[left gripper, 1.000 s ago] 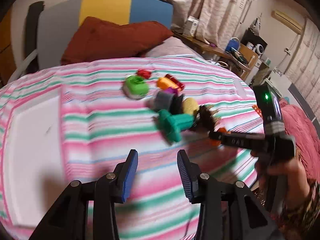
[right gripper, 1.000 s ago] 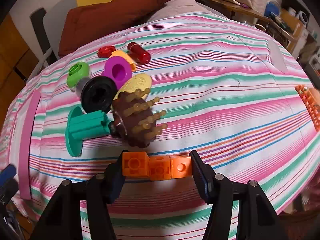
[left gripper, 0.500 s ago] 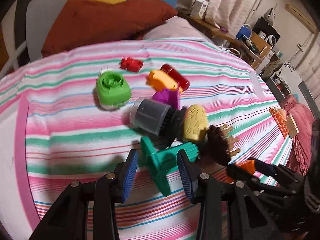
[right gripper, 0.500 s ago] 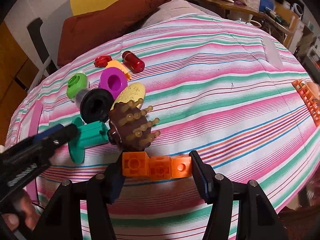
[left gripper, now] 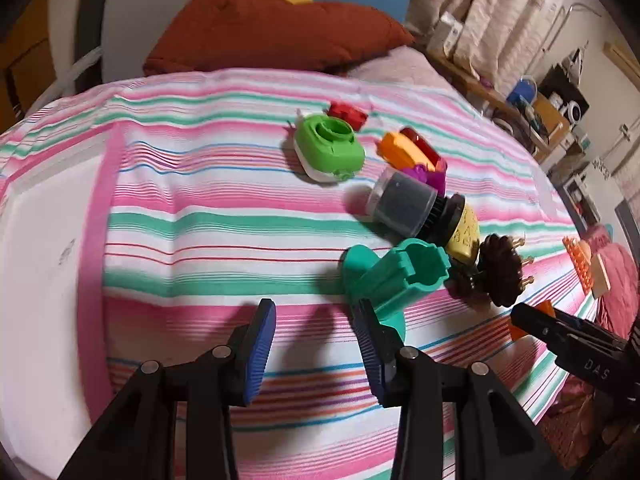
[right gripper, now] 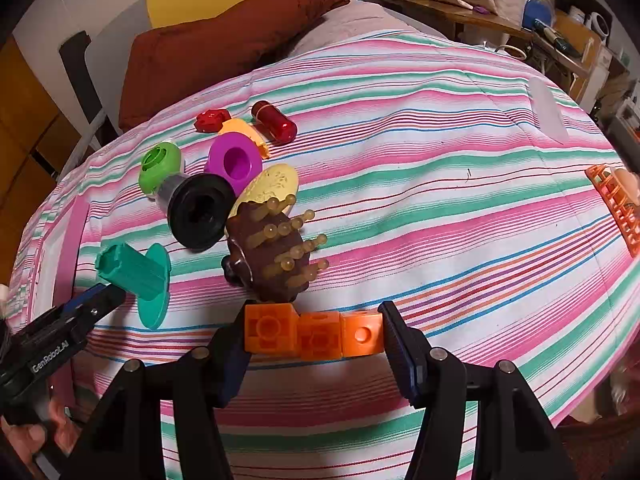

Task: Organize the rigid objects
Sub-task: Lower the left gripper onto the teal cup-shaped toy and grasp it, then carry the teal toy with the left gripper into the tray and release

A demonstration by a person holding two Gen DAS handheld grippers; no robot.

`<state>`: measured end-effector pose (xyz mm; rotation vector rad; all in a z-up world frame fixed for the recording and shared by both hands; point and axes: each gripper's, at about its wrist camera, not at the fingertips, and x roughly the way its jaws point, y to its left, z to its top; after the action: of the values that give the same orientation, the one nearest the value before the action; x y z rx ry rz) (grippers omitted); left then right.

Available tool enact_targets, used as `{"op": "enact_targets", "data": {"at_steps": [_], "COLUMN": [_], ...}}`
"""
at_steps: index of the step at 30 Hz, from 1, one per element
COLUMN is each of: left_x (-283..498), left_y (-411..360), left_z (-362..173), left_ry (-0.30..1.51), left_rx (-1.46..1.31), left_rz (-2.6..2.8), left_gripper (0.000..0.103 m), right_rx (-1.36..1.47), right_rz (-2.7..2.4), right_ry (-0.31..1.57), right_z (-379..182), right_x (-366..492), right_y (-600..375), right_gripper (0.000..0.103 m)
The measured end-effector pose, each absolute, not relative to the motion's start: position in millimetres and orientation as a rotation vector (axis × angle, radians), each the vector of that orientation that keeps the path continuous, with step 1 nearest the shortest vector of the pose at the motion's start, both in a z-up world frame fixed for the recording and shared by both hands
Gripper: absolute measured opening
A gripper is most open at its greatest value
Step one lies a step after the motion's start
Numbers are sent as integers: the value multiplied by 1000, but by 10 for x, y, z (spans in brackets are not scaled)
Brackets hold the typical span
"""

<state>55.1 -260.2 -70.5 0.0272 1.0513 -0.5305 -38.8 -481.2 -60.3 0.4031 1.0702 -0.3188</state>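
Your right gripper point(right gripper: 314, 338) pinches the orange block row point(right gripper: 312, 334) above the striped bed point(right gripper: 440, 208); the brown spiky toy point(right gripper: 276, 256) crowds ahead. Your left gripper point(left gripper: 316, 344), fingers spread, nears the teal spool point(left gripper: 394, 280).

Left hand-held gripper point(left gripper: 314, 344) has jaws apart with nothing between them, above a striped bedspread point(left gripper: 208, 216). Its right pad overlaps the base of a teal spool point(left gripper: 394, 276) lying on its side. Beyond lie a grey cup point(left gripper: 404, 204), green block point(left gripper: 330, 148) and brown spiked piece point(left gripper: 500, 272). The right hand-held gripper point(left gripper: 532, 322) enters at right, holding an orange piece point(left gripper: 520, 330).
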Motion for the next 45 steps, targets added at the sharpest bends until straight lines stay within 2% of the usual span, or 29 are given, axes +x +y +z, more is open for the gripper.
{"op": "enact_targets", "data": {"at_steps": [6,12,19,23,30,45], "left_x": [270,237,358,432,428,261], "left_y": [-2609,-3007,-3164,-3053,-2918,-2393], "left_z": [-580,-550,-632,-664,-675,-461], "left_ry": [922,871,897,931,928,885], "left_rx": [70,220,229,156,154,52], "left_rz": [-592,-641,-634,-639,-625,-635], "left_gripper": [44,44,44,37,35,35], "right_rx": [409,410,415,415,446,269], "right_rz": [-320,-320,-317,-316,-263,-181], "right_ry": [1072,1066,1063,1069,1084,1076], "right_z": [-607,-594,-587,-598,-663,-666], "right_x": [-388,-387,-388,-382,-357,-267], "right_y": [-4796,-4787,-4800,-4800,-4746,-4341], "right_gripper": [61,61,61,61,61,61]}}
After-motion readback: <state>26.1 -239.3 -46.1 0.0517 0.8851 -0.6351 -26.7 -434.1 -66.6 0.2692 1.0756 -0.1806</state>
